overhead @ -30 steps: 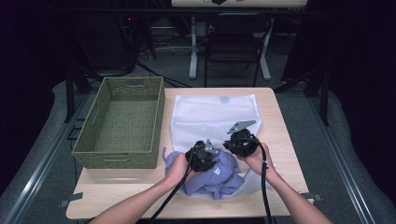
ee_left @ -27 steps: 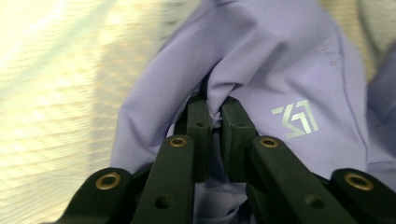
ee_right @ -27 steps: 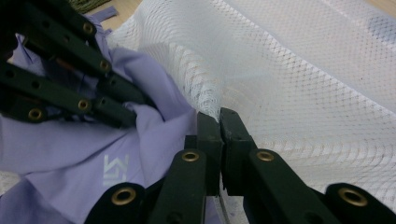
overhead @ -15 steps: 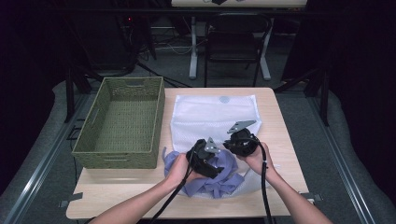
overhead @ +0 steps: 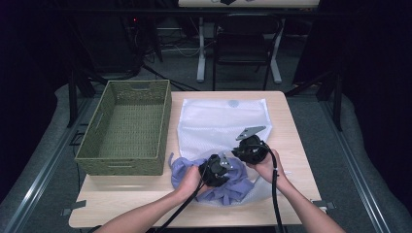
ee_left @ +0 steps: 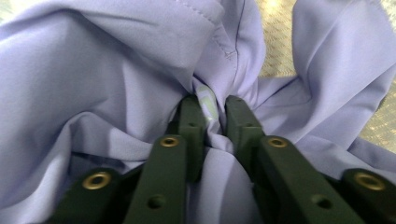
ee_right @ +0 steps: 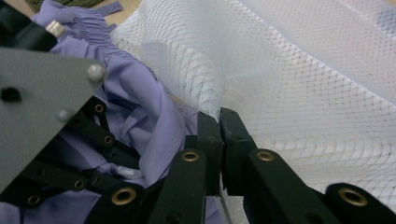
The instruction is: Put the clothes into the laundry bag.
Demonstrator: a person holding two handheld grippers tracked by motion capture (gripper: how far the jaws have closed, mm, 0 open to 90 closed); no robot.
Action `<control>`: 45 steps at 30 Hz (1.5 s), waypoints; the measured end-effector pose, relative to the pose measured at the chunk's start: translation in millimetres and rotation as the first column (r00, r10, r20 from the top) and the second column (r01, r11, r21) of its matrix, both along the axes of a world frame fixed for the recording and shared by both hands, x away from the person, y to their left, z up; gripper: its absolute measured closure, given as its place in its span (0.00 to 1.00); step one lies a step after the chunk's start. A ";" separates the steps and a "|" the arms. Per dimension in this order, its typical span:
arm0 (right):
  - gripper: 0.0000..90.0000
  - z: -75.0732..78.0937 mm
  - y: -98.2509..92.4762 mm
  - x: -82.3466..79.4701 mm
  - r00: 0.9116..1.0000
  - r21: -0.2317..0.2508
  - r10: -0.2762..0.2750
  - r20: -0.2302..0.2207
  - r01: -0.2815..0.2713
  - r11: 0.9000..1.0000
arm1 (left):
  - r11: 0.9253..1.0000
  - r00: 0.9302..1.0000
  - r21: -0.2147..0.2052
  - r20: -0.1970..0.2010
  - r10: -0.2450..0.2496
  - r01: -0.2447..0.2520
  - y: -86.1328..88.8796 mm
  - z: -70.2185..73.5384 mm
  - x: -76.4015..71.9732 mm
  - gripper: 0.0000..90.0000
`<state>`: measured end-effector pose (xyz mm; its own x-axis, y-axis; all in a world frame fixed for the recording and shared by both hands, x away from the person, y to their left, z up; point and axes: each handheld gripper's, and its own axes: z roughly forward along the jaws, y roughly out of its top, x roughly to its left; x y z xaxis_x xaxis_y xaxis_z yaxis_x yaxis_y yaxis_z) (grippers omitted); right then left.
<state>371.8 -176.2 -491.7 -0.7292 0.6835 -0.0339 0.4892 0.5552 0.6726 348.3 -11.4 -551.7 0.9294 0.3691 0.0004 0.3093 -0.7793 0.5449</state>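
A lilac garment (overhead: 218,182) is seen bunched at the near edge of the worktop (overhead: 291,126), its far part lying at the open mouth of a white mesh bag (overhead: 223,121) that is spread flat toward the far side. The left gripper (ee_left: 212,109) is pressed down into the garment; its jaws have just been closing, and in the left gripper view a gather of lilac cloth with a pale label is pinched between them, so the cloth is gripped. The right gripper (ee_right: 218,122) is held just to the right of the left one, its jaws closed on the near rim of the mesh bag, which is lifted into a small peak above the garment. In the right gripper view the left gripper is seen close by at the left, its grey plate and black links lying against the lilac folds. Compared with the frame of half a second earlier, the left gripper has been shifted a little to the right and lower into the cloth, nearer to the right gripper, while the right gripper and the bag rim have been kept where they were. A green woven basket (overhead: 126,128) stands on the left side of the worktop, just beside the bag and apart from both grippers.
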 end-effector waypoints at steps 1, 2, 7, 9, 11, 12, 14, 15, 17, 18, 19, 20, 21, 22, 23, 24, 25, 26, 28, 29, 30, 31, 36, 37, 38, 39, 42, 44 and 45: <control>0.98 0.7 0.1 -0.3 1.000 0.001 0.000 -0.001 0.000 1.000 | 1.000 1.000 -0.005 0.005 0.008 -0.008 0.6 2.5 1.2 0.90; 0.98 1.6 0.2 -0.5 1.000 0.004 0.000 0.003 0.000 1.000 | 1.000 1.000 -0.013 0.013 0.023 -0.023 1.1 5.6 2.3 0.91; 0.98 8.6 0.9 -2.9 1.000 0.018 -0.002 0.024 0.002 1.000 | 0.990 0.991 -0.083 0.062 0.117 -0.112 8.7 27.4 9.1 0.91; 0.98 13.9 1.3 -5.1 0.999 0.031 -0.009 0.038 0.007 0.999 | 0.984 0.986 -0.107 0.069 0.152 -0.144 11.8 34.9 12.1 0.90; 0.98 18.1 1.3 -6.0 0.999 0.045 -0.006 0.047 0.003 0.999 | 0.977 0.981 -0.123 0.064 0.186 -0.177 12.5 34.1 15.1 0.89; 0.98 17.4 1.4 -5.6 0.999 0.049 -0.005 0.034 0.004 0.999 | 0.976 0.980 -0.103 0.042 0.195 -0.190 11.0 24.4 19.1 0.88; 0.98 11.9 1.9 -4.2 1.000 0.037 0.000 0.018 0.000 0.999 | 0.979 0.981 -0.073 0.014 0.193 -0.191 9.6 12.4 22.0 0.85; 0.98 11.9 1.9 -4.2 1.000 0.037 0.000 0.018 0.000 0.999 | 0.979 0.981 -0.073 0.014 0.193 -0.191 9.6 12.4 22.0 0.82; 0.98 5.3 2.1 -3.1 1.000 0.017 0.001 -0.001 -0.001 1.000 | 0.982 0.984 -0.048 -0.002 0.181 -0.181 8.5 6.3 21.9 0.77; 0.98 3.7 1.5 -2.8 1.000 0.013 0.000 -0.004 0.000 1.000 | 0.984 0.985 -0.049 -0.005 0.172 -0.172 8.3 7.1 21.3 0.75; 0.98 3.6 -0.1 -2.7 1.000 0.014 -0.003 -0.003 0.004 1.000 | 0.987 0.988 -0.047 0.015 0.157 -0.156 7.6 14.5 18.2 0.63; 0.98 4.5 -1.0 -2.7 1.000 0.018 -0.005 0.000 0.005 1.000 | 0.986 0.987 -0.057 0.034 0.156 -0.154 8.0 19.4 16.1 0.60; 0.98 4.5 -1.0 -2.7 1.000 0.018 -0.005 0.000 0.005 1.000 | 0.986 0.987 -0.057 0.034 0.156 -0.154 8.0 19.4 16.1 0.56; 0.98 5.2 -1.7 -2.8 1.000 0.021 -0.007 0.001 0.007 1.000 | 0.986 0.987 -0.066 0.040 0.155 -0.152 8.6 24.2 14.2 0.56; 0.98 6.1 -2.8 -2.8 1.000 0.024 -0.012 0.002 0.012 1.000 | 0.986 0.987 -0.079 0.064 0.150 -0.144 11.8 33.8 10.8 0.48; 0.98 6.1 -2.8 -2.8 1.000 0.024 -0.012 0.002 0.012 1.000 | 0.986 0.987 -0.079 0.064 0.150 -0.144 11.8 33.8 10.8 0.44; 0.98 5.9 -3.8 -2.4 1.000 0.021 -0.011 0.001 0.011 1.000 | 0.983 0.984 -0.096 0.079 0.162 -0.154 17.0 40.9 8.1 0.40; 0.98 5.8 -4.1 -2.3 1.000 0.022 -0.011 0.001 0.011 1.000 | 0.983 0.984 -0.096 0.079 0.162 -0.154 17.0 40.9 8.1 0.38; 0.98 5.7 -4.1 -2.4 1.000 0.022 -0.012 -0.001 0.012 1.000 | 0.979 0.977 -0.106 0.105 0.184 -0.173 23.8 46.9 6.6 0.36; 0.98 5.7 -4.4 -2.4 1.000 0.023 -0.011 -0.001 0.011 1.000 | 0.977 0.974 -0.112 0.110 0.196 -0.184 27.8 49.2 7.1 0.34; 0.98 5.4 -4.6 -2.1 1.000 0.020 -0.009 -0.001 0.009 1.000 | 0.968 0.966 -0.120 0.112 0.232 -0.219 36.3 51.7 10.5 0.33; 0.98 5.4 -4.6 -2.1 1.000 0.020 -0.009 -0.001 0.009 1.000 | 0.968 0.966 -0.120 0.112 0.232 -0.219 36.3 51.7 10.5 0.33; 0.98 2.3 -3.9 0.0 1.000 0.015 -0.009 -0.015 0.009 1.000 | 0.968 0.968 -0.046 0.031 0.248 -0.246 47.8 34.2 25.1 0.54; 0.98 1.5 -2.5 -0.1 1.000 0.011 -0.006 -0.017 0.006 1.000 | 0.973 0.974 -0.033 0.002 0.228 -0.228 47.2 24.8 27.8 0.62; 0.98 1.4 -2.1 -0.4 1.000 0.011 -0.004 -0.017 0.004 1.000 | 0.975 0.976 -0.023 -0.002 0.219 -0.219 46.0 22.7 28.2 0.68; 0.98 1.6 -1.8 -0.7 1.000 0.011 -0.003 -0.016 0.003 1.000 | 0.976 0.976 -0.022 0.003 0.216 -0.216 44.7 21.6 28.1 0.75; 0.98 3.6 -1.6 -1.6 1.000 0.019 -0.006 -0.014 0.006 1.000 | 0.978 0.978 -0.035 0.008 0.206 -0.206 42.4 22.3 27.8 0.92; 0.98 6.7 -1.7 -2.3 1.000 0.030 -0.006 -0.007 0.006 1.000 | 0.980 0.982 -0.069 0.027 0.186 -0.184 37.4 31.3 25.5 0.94; 0.98 6.7 -1.7 -2.3 1.000 0.030 -0.006 -0.007 0.006 1.000 | 0.980 0.982 -0.069 0.027 0.186 -0.184 37.4 31.3 25.5 0.95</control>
